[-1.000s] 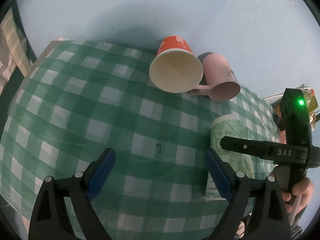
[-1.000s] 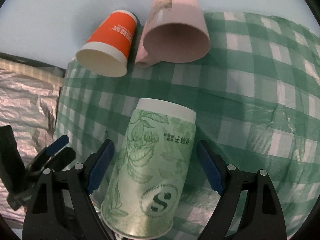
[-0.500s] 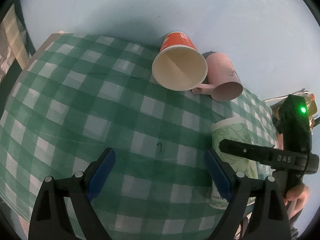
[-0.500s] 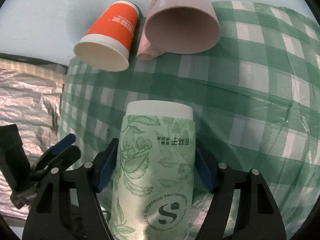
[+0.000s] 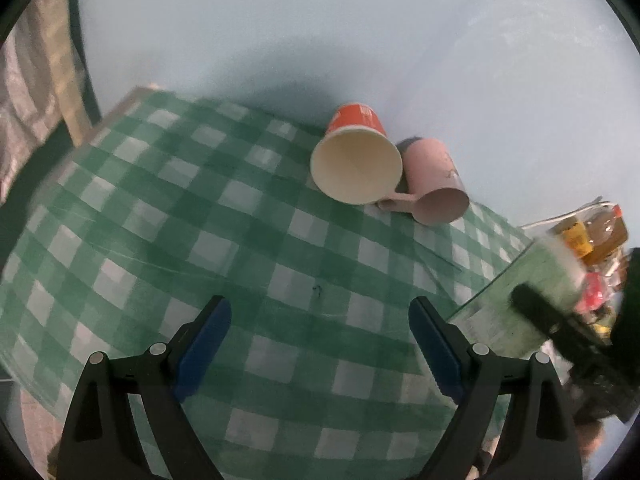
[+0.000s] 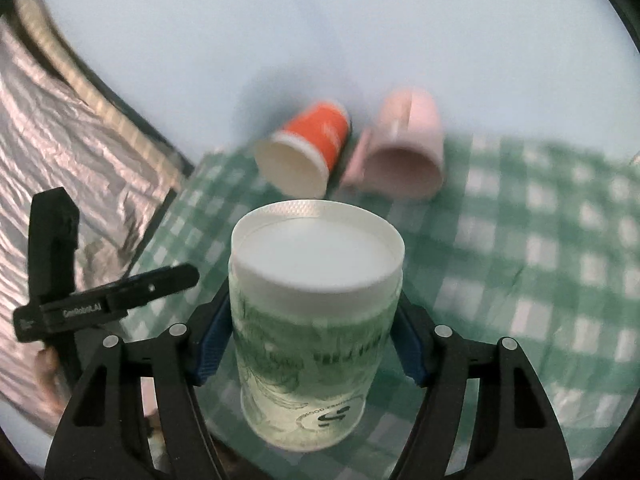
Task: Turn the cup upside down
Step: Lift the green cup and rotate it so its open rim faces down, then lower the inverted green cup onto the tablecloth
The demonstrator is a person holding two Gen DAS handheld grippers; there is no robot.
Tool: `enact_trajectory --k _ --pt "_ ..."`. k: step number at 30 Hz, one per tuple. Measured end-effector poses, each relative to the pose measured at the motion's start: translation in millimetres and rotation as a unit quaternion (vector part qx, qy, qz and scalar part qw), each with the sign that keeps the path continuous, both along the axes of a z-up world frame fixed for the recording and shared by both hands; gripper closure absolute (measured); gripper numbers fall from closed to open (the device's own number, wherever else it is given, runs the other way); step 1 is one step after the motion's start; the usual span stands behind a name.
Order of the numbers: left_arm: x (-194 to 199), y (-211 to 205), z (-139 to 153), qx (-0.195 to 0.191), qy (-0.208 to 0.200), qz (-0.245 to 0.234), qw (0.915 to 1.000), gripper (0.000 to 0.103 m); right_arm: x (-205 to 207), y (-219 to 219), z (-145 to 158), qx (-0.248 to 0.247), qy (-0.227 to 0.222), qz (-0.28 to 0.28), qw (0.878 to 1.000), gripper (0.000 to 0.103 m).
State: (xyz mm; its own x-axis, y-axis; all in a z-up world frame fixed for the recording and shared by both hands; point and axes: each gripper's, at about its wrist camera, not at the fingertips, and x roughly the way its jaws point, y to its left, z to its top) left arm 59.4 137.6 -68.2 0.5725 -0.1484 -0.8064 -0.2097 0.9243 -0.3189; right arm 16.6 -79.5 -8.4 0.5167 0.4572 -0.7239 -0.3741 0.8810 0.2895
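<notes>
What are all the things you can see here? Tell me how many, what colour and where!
Green cup: 1, pale green with leaf print and white base, held between the right gripper's fingers, white base toward the camera.
Orange cup: 1, orange outside, cream inside, lying on its side at the far edge of the table.
Pink mug: 1, pink, lying on its side right beside the orange cup.
Tablecloth: 1, green and white checks, covering the table.
Silver sheet: 1, crinkled silver, left of the table in the right wrist view.
Bottles and packets: several, amber, yellow, red, blurred, past the table's right side.
Left gripper: 1, black with blue pads, open over the tablecloth.
Right gripper: 1, black with blue pads, shut on the green cup.
</notes>
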Motion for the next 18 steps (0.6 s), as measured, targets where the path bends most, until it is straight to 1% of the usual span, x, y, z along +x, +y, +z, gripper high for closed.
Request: enact_trajectory --k 3,5,8,11,14,16,18 --pt "-7.2 -7.6 1.3 0.041 -0.019 0.009 0.9989 0.011 -12.0 9.2 15.5 -0.042 -0.079 -0.015 0.996 0.032" --pt "-11.4 -14.0 0.5 0.066 -0.032 0.016 0.9972 0.011 -15.5 15.0 20.1 -0.063 -0.11 -0.017 0.992 0.032" --pt "-21.0 -17.8 0.6 0.085 -0.058 0.032 0.9942 0.011 -21.1 23.0 23.9 -0.089 -0.156 -0.022 0.984 0.032" --pt "-27.4 -19.7 -0.6 0.106 -0.068 0.041 0.9911 0.011 -26.4 29.3 20.0 -0.11 -0.195 -0.026 0.974 0.032" --pt "-33.1 -19.7 -2.3 0.107 -0.07 0.044 0.9908 0.011 -27.8 33.2 11.0 -0.124 -0.208 -0.03 0.97 0.032" --pt "-35.7 -19.9 -3.5 0.104 -0.072 0.043 0.991 0.011 -25.8 32.9 4.4 -0.127 -0.206 -0.036 0.97 0.032" --pt "-37.2 -21.7 -5.3 0.109 -0.072 0.044 0.9905 0.011 -24.0 32.3 -1.9 -0.125 -0.201 -0.039 0.971 0.032"
